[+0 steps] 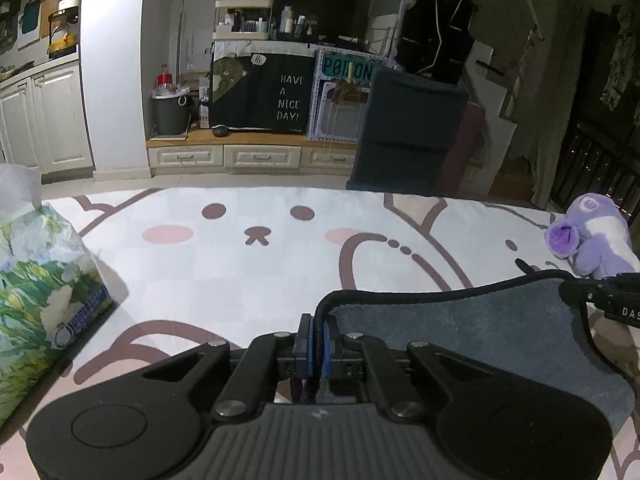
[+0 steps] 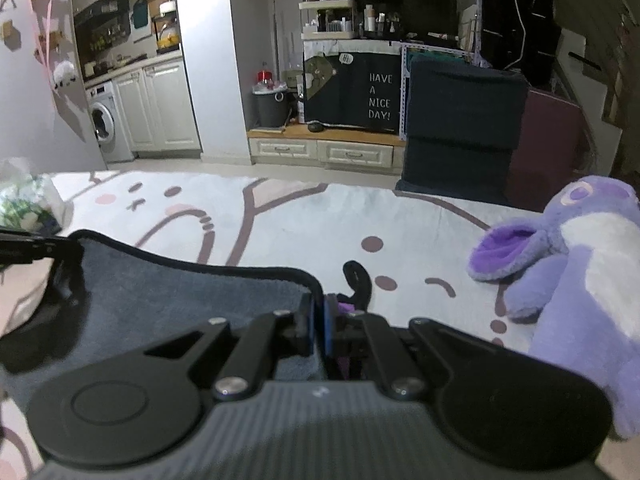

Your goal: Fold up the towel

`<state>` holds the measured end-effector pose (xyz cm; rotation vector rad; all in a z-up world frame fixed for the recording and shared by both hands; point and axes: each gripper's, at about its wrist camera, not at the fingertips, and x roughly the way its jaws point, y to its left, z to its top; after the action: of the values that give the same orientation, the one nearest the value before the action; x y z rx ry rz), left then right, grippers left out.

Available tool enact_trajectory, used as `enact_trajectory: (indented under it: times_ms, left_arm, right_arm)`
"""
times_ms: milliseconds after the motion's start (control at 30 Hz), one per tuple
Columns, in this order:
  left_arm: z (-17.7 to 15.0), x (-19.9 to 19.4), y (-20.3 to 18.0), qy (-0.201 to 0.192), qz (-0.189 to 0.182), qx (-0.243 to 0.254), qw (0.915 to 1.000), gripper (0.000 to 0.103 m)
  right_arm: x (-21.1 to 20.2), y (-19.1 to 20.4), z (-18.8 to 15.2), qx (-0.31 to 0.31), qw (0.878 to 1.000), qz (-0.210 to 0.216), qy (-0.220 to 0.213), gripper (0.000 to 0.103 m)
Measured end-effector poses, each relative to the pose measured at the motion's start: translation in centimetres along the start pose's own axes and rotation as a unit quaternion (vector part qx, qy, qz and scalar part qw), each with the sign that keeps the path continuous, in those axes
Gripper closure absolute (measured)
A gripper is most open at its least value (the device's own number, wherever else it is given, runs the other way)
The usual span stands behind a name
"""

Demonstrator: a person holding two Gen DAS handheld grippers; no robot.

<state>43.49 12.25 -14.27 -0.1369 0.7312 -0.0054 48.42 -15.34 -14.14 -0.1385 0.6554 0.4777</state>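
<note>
A grey-blue towel [image 1: 460, 320] with a black hem is held above the white cartoon-print table cover [image 1: 240, 264]. My left gripper [image 1: 319, 334] is shut on the towel's left corner, the hem pinched between its blue pads. My right gripper [image 2: 319, 316] is shut on the towel's right corner [image 2: 180, 296] in the right wrist view. The towel stretches between the two grippers. Its black hanging loop [image 2: 358, 276] curls out beside the right gripper. The right gripper's body shows at the right edge of the left wrist view [image 1: 608, 300].
A tissue pack [image 1: 36, 280] with a green floral print sits at the left. A purple and white plush toy [image 2: 572, 280] lies at the right, close to the right gripper. A dark chair [image 1: 408, 128] stands beyond the table's far edge.
</note>
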Motion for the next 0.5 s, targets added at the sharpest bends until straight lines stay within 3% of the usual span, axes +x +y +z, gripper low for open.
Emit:
enact_trajectory:
  times_ms: [200,233,300,333,367,500]
  left_arm:
    - [-0.24,0.62,0.09,0.006,0.002,-0.004,1.0,0.095]
    - [-0.25,0.61,0.09,0.008,0.002,-0.007,0.9999,0.092]
    - [-0.27,0.55,0.09,0.014,0.0,-0.012,0.9998,0.08]
    - [-0.31,0.5,0.04,0.015,0.0,-0.013,0.9998,0.069]
    - [-0.34,0.41,-0.01,0.017,0.0,-0.013,0.9998,0.058]
    - [-0.48,-0.06,-0.47,0.021,0.009,-0.008,0.9997,0.037]
  right_arm:
    - [0.99,-0.11,-0.19,0.009,1.0,-0.006,0.008,0.094]
    - [0.99,-0.16,-0.24,0.011,1.0,-0.003,0.007,0.087]
    - [0.98,-0.4,-0.31,0.024,1.0,0.008,0.008,0.064]
    - [0.89,-0.41,-0.34,0.027,1.0,0.009,0.007,0.05]
    - [0.82,-0.39,-0.37,0.027,1.0,0.008,0.006,0.043]
    - [0.36,-0.19,-0.43,0.02,1.0,0.006,0.008,0.035]
